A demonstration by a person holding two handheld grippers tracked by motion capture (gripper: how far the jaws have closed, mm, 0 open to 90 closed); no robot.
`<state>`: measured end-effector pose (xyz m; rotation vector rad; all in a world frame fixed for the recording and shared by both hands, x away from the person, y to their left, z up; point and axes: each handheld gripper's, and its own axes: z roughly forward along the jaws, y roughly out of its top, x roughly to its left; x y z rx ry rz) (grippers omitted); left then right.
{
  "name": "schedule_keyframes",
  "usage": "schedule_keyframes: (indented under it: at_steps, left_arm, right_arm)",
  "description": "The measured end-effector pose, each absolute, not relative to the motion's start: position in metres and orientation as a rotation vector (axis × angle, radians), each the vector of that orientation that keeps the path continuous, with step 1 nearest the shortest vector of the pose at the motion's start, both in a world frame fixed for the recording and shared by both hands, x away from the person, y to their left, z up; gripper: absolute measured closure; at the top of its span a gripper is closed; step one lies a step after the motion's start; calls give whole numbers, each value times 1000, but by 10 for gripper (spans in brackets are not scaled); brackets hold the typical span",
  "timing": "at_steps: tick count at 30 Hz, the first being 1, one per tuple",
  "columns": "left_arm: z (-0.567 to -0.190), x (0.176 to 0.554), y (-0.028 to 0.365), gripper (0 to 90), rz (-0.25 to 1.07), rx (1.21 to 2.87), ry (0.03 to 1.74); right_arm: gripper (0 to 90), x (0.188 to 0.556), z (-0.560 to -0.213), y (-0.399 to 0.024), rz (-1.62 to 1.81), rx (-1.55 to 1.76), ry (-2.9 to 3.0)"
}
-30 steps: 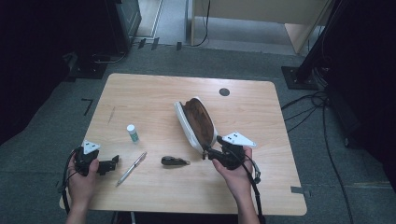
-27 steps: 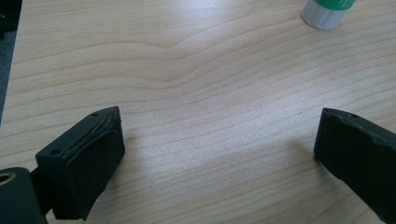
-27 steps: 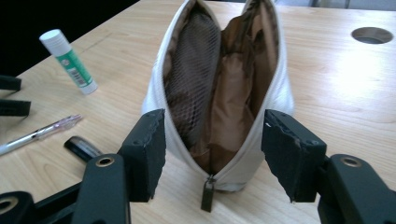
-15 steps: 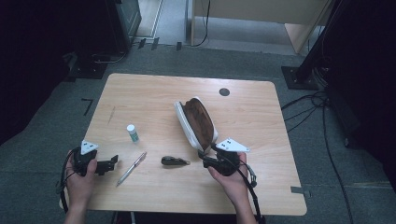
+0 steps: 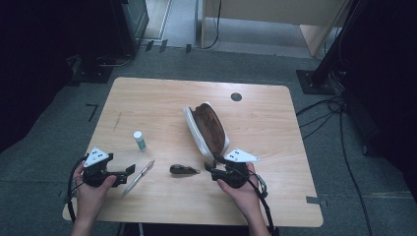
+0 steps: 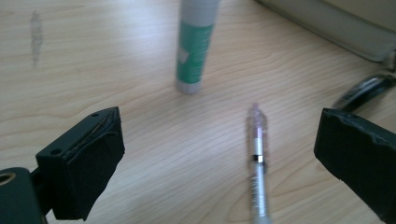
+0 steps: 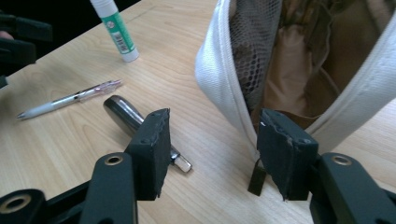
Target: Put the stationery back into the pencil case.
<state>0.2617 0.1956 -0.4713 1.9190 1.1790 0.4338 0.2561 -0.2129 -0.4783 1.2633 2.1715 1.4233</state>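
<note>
Lying across most of the high view, the wooden counter (image 5: 162, 103) is showing much bare room at 12 o'clock and along its 9 o'clock side, with only a small dark round spot (image 5: 236, 97) near the far edge. The near edge, at 6 o'clock, is where both hands are coming in.

The left hand-held gripper (image 5: 129, 170) is sitting low at 7 o'clock, close to the near left corner. Its jaws are standing wide apart and are holding nothing; in the left gripper view the pen (image 6: 257, 163) is lying on the wood between them, not touching either pad.

The right hand-held gripper (image 5: 210, 167) is resting at 5 o'clock of the counter's middle. Its jaws are also apart and empty, pointing toward the near end of the white pouch (image 7: 219, 79), which is lying open with brown lining and mesh showing. A small zipper pull (image 7: 257, 179) is hanging just beside the right pad.

Between the two grippers a dark oblong object (image 5: 183, 170) is lying. A glue stick (image 5: 140, 140) is standing upright at 12 o'clock from the pen.
</note>
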Motion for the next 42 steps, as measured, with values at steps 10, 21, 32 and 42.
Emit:
schedule_keyframes:
  at_steps: [10, 21, 32, 42]
  left_arm:
    - [-465, 258, 161, 92, 345, 1973, 1031]
    - [-474, 263, 120, 190, 264, 2097, 895]
    - [-482, 272, 93, 325, 237, 2170, 832]
    - [-486, 273, 87, 442, 242, 2213, 806]
  right_arm:
    - [499, 253, -481, -209, 1450, 1204, 2226]
    - [504, 252, -488, -202, 1439, 1150, 2297]
    - [518, 254, -496, -200, 1429, 1136, 2341]
    - [522, 261, -506, -196, 1440, 1095, 2375]
